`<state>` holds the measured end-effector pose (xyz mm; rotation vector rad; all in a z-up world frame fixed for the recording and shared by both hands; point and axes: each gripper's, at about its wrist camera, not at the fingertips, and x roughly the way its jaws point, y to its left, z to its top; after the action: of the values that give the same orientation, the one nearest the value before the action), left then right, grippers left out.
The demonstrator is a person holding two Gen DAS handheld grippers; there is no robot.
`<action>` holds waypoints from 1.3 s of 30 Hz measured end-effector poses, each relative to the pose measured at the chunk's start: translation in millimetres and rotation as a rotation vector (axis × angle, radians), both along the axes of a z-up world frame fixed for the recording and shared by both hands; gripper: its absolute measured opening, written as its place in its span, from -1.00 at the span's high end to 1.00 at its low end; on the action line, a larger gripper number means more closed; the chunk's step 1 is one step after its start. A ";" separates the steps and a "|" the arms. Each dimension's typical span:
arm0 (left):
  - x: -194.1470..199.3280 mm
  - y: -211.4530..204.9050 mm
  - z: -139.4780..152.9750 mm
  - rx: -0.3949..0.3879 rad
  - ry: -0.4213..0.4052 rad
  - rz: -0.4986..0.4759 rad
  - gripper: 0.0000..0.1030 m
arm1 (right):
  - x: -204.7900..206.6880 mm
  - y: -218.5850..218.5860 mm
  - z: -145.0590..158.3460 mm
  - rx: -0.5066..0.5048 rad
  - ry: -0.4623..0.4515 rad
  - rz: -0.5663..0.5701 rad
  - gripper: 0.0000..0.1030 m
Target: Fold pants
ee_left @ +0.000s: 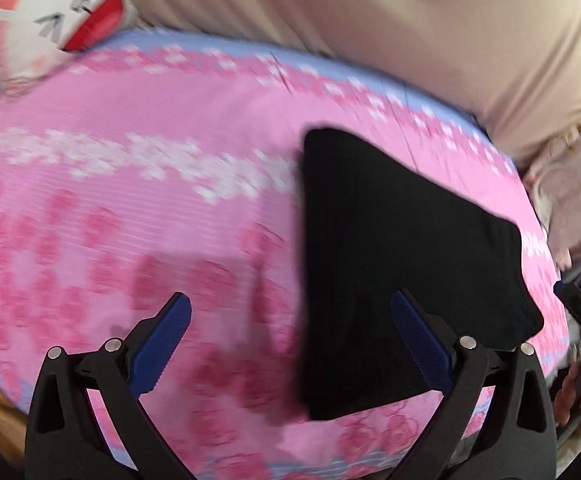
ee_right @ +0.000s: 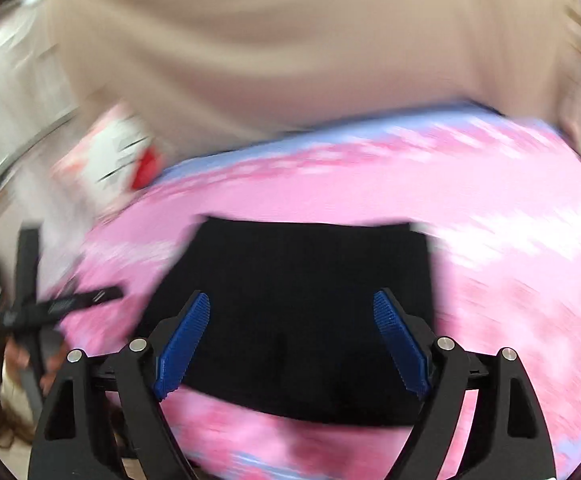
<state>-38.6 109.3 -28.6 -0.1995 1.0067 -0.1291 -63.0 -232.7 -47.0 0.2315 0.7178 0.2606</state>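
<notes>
My left gripper (ee_left: 290, 336): jaws spread wide, nothing between the pads. It hangs over the near part of the bed (ee_left: 130, 208), above the pink flowered cover, with its right finger (ee_left: 418, 340) in front of the pants' near left edge; I cannot tell if it touches the cloth.

My right gripper (ee_right: 292, 340): jaws also spread, pads pinching nothing. It points down over the near half of the pants (ee_right: 310, 272).

The pants are black and lie flat on the cover as a compact, roughly four-sided packet. In the left view they sit to the right of centre; in the right view, dead ahead. Edges look straight. Both views are smeared, so fine creases cannot be read.

Far left: a white printed pillow (ee_left: 54, 20). Far side: a beige padded backing (ee_left: 370, 20).

Judgement: the fold looks close to finished, both grippers free. To do the remaining step well:
- check the packet edges line up before touching;
- if another fold is needed, pinch both near corners level, lift low, lay over evenly;
- avoid dragging the cover underneath.
</notes>
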 end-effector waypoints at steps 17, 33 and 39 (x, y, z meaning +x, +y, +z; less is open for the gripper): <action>18.6 -44.9 -36.0 -0.145 0.169 -0.113 -0.90 | 25.5 -39.3 -80.5 0.275 0.280 -0.042 -0.69; 29.7 -47.5 -32.4 -0.179 0.155 -0.108 -0.29 | 39.6 -58.7 -90.8 0.418 0.232 0.033 -0.06; 36.3 -52.9 -24.4 -0.170 0.143 -0.078 0.14 | 47.6 -45.3 -86.2 0.398 0.194 0.021 0.15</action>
<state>-2.3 56.3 -53.0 -0.3280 1.1472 -0.2747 -15.4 -278.1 -133.2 0.6347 0.8568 0.4051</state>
